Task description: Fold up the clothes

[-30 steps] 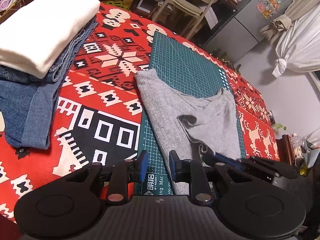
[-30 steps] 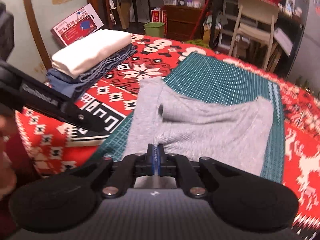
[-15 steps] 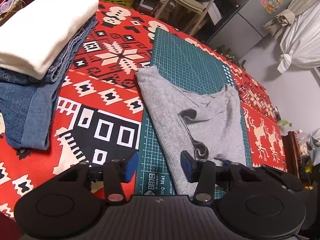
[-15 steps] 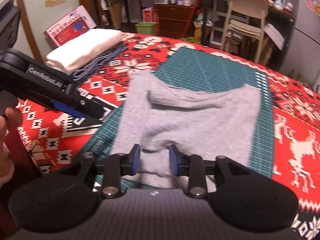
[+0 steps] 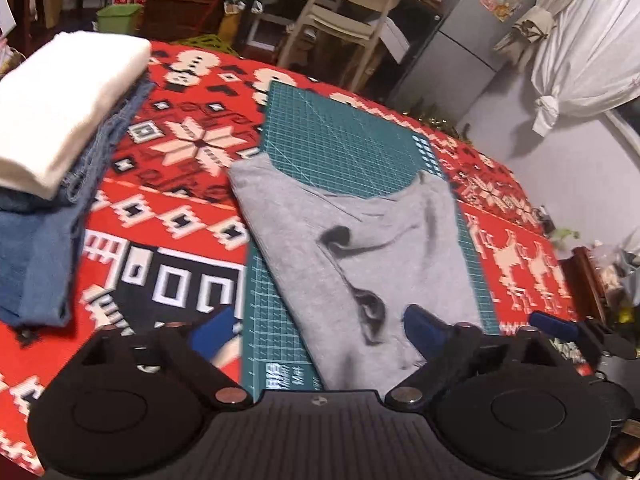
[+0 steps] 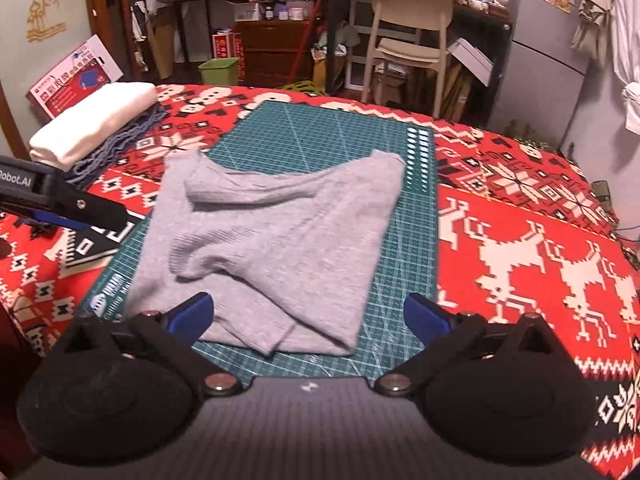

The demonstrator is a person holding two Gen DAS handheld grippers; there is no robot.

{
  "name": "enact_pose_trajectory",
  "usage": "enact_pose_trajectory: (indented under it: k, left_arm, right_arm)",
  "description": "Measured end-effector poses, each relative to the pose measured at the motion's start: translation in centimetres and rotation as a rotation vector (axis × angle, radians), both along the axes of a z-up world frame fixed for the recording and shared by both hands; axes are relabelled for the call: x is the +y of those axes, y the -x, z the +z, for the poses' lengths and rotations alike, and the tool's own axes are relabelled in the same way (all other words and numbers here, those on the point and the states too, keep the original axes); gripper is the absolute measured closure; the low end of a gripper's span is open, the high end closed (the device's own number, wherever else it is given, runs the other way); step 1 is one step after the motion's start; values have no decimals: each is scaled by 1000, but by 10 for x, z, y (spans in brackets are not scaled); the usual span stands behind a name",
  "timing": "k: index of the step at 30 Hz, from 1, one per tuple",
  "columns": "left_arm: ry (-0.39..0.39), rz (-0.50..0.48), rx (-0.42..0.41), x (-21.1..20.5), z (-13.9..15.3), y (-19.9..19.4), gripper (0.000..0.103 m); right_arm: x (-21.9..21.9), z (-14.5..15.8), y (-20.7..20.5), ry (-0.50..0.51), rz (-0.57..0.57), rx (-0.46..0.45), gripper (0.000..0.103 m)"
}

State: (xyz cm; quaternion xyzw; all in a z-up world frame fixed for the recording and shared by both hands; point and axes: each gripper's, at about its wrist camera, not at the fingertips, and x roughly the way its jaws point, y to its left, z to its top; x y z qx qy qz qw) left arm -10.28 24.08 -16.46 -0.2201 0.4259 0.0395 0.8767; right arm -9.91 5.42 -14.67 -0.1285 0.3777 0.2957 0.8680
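Note:
A grey knit garment (image 6: 272, 240) lies loosely folded and rumpled on a green cutting mat (image 6: 332, 136); the left wrist view shows the same grey garment (image 5: 360, 240) on the mat (image 5: 336, 136). My left gripper (image 5: 316, 326) stands open above the garment's near edge, holding nothing. My right gripper (image 6: 308, 316) is open too, its blue pads (image 6: 192, 312) spread on either side of the garment's near corner, apart from the cloth. The left gripper's finger (image 6: 72, 208) pokes in from the left in the right wrist view.
A folded white cloth (image 5: 60, 104) lies on folded blue jeans (image 5: 36, 252) at the table's left. A red patterned tablecloth (image 6: 520, 220) covers the table. A chair (image 6: 404, 44), a green bin (image 6: 218, 70) and shelves stand beyond the far edge.
Both grippers have opened wide and let go of the grey garment. They have drawn back and up, and the garment now lies loose on the mat.

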Motion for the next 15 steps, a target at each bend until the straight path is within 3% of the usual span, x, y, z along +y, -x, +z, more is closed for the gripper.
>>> enact_pose_trajectory:
  k: [3,5,8,12,15]
  left_arm:
    - [-125,13,15,-9,3,-5,12]
    - [-151,-4,23,-12,2,-8,12]
    - [-116,-41,-43,-10,1,-8,12]
    - [-10,-62,-179,-4,2,-9,12]
    - [26,-45,-202,1,5,-20,13]
  right_arm:
    - [-7,-4,-4,-26,-28,33,1]
    - [-10,-7,-5,-22,-49,22,1]
    - [-13,-12,-7,2,-62,-14,1]
    - [-14,-15,-9,22,13,-31,1]
    - [-20,-15,-11,-19,17,-20,1]
